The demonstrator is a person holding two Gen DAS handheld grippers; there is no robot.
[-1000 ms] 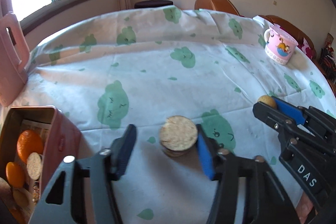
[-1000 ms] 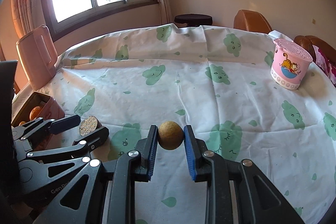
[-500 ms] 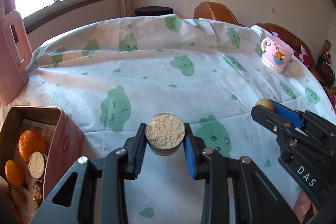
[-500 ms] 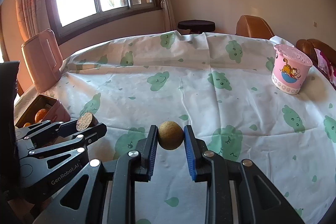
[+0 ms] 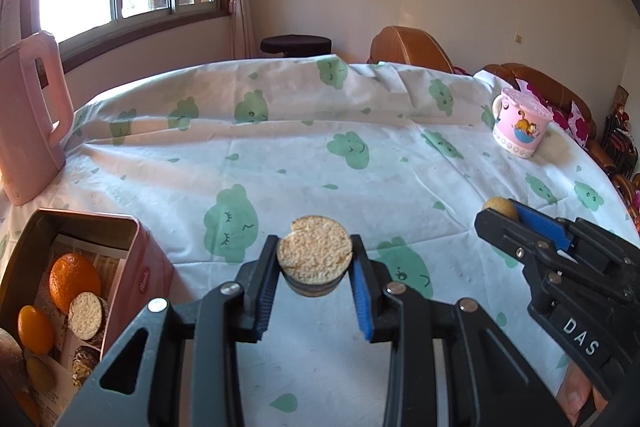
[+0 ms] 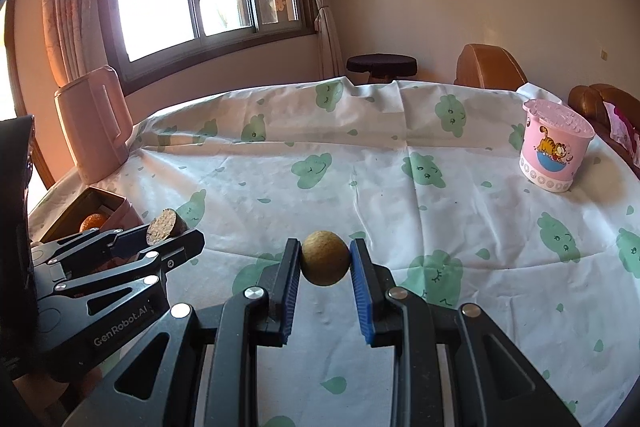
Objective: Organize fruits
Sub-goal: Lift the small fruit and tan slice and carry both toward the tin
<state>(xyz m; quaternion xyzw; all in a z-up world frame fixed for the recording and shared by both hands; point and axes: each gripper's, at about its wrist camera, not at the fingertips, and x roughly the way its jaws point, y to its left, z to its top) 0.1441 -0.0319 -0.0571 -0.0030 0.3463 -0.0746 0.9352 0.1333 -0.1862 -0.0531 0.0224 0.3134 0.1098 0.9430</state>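
Observation:
My left gripper (image 5: 315,263) is shut on a round cut fruit half (image 5: 315,255) with a pale grainy face, held above the tablecloth. It also shows in the right wrist view (image 6: 166,223). My right gripper (image 6: 325,261) is shut on a small round brown-yellow fruit (image 6: 325,263), lifted off the table; it shows at the right of the left wrist view (image 5: 498,207). A pink tin box (image 5: 136,267) at lower left holds an orange (image 5: 74,281), a small orange fruit (image 5: 34,329) and another cut half (image 5: 85,315).
A pink pitcher (image 5: 28,123) stands at the far left. A pink cartoon mug (image 6: 554,147) stands at the far right. The round table carries a white cloth with green cloud prints (image 5: 320,155). Brown chairs (image 6: 490,67) and a dark stool (image 6: 380,63) stand behind.
My left gripper closed on the cut fruit half and lifted it off the cloth. My right gripper rose with the round fruit still in its jaws.

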